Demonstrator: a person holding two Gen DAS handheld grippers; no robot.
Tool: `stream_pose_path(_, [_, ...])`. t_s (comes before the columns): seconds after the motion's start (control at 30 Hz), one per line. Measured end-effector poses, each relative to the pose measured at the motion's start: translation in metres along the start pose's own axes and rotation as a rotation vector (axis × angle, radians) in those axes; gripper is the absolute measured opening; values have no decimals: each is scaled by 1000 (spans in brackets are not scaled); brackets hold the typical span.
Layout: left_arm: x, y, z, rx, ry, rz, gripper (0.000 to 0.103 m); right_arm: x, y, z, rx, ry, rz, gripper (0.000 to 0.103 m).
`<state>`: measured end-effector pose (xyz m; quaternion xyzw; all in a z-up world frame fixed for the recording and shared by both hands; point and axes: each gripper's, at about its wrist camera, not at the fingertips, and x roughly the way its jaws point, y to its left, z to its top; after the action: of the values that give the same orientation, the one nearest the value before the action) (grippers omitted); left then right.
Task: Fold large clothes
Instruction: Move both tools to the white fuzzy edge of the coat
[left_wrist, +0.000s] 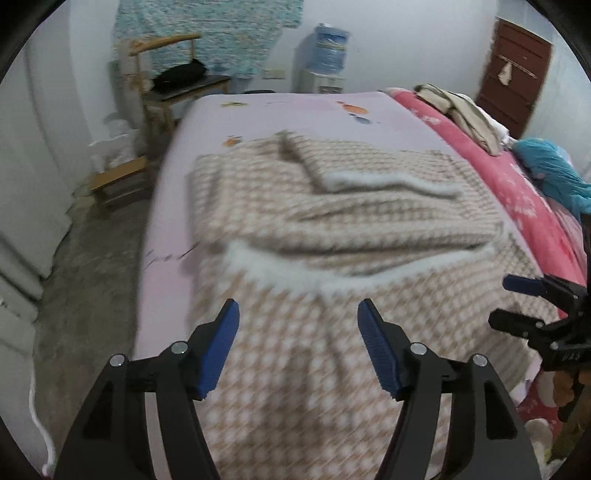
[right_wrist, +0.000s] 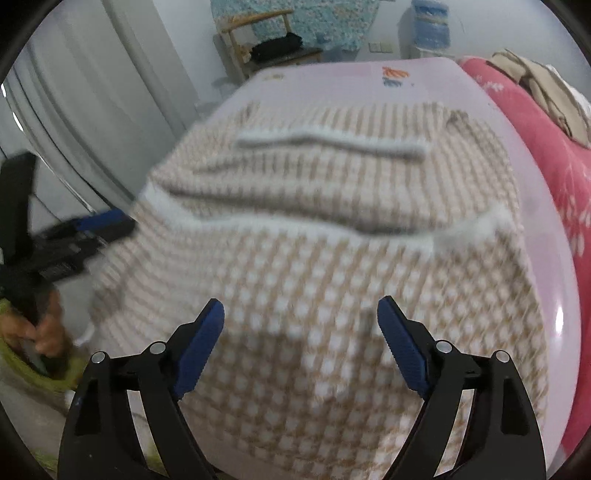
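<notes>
A large beige-and-white checked garment (left_wrist: 332, 229) with white fleecy lining lies on the pale pink bed (left_wrist: 295, 107); its far part is folded over toward me, showing white edges. It also fills the right wrist view (right_wrist: 332, 258). My left gripper (left_wrist: 297, 314) is open and empty, just above the garment's near hanging part. My right gripper (right_wrist: 301, 314) is open and empty over the near part too. The right gripper shows at the right edge of the left wrist view (left_wrist: 517, 299), and the left gripper shows at the left of the right wrist view (right_wrist: 92, 229). Both views are motion-blurred.
A pink quilt (left_wrist: 517, 177) with folded beige clothes (left_wrist: 465, 110) and a blue cloth (left_wrist: 554, 170) lies along the bed's right side. Wooden chairs (left_wrist: 166, 74), a stool (left_wrist: 118, 177), a water dispenser (left_wrist: 325, 55) and a brown door (left_wrist: 513, 74) stand beyond.
</notes>
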<state>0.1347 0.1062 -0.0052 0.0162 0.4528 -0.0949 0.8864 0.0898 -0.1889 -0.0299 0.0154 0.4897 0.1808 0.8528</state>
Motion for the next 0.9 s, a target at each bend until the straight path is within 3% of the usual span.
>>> stream_pose_path(0.1, [-2, 12, -14, -15, -8, 39, 65, 10, 5, -9, -36, 2, -63, 82])
stream_pose_path(0.3, [-1, 27, -27, -42, -25, 60, 65, 13, 0, -10, -1, -9, -52, 84])
stream_pose_path(0.47, [1, 34, -26, -69, -49, 27, 50, 14, 0, -8, 14, -3, -45, 84])
stream_pose_path(0.73, [17, 45, -12, -96, -45, -53, 42, 17, -1, -7, 14, 3, -57, 84])
stream_pose_path(0.8, [23, 48, -8, -101, -39, -74, 37, 17, -1, -7, 13, 5, -60, 84])
stream_pose_path(0.87, [26, 50, -5, -103, -31, -77, 22, 18, 0, -6, 12, 7, -60, 84])
stream_pose_path(0.9, [25, 51, -4, -99, -31, -92, 20, 17, 0, -6, 13, 8, -63, 84])
